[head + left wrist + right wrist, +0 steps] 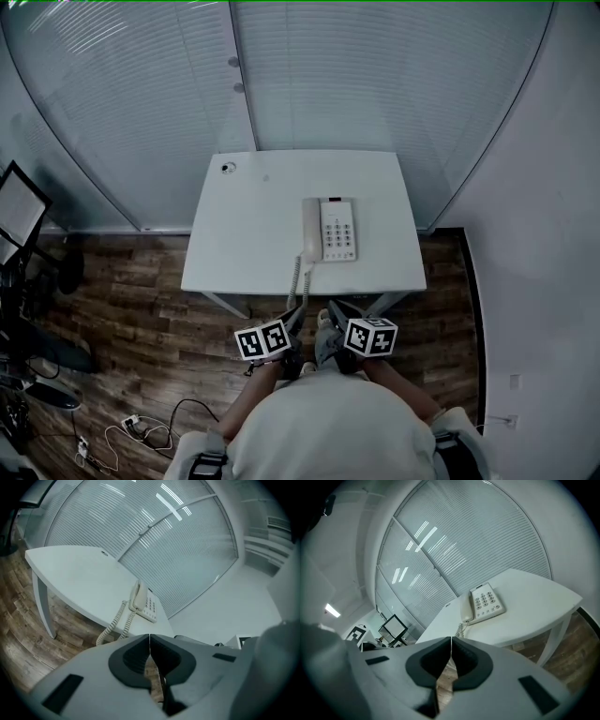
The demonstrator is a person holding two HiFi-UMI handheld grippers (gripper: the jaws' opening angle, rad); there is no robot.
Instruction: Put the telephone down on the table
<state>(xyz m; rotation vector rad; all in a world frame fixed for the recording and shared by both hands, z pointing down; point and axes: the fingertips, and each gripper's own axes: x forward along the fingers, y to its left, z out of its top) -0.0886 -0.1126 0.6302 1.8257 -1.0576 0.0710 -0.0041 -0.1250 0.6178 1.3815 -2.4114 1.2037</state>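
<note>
Head view shows your telephone (329, 230) lying flat near the front of the bench (253, 216), while your left tool (149, 637) and right tool (451, 639), both closed tight on nothing, hang well short of it, so the task looks finished.

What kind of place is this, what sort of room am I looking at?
Probably an office or small meeting room: a white table carrying a corded desk telephone, a glass partition wall with horizontal blinds behind it, and wood-look flooring.
</note>
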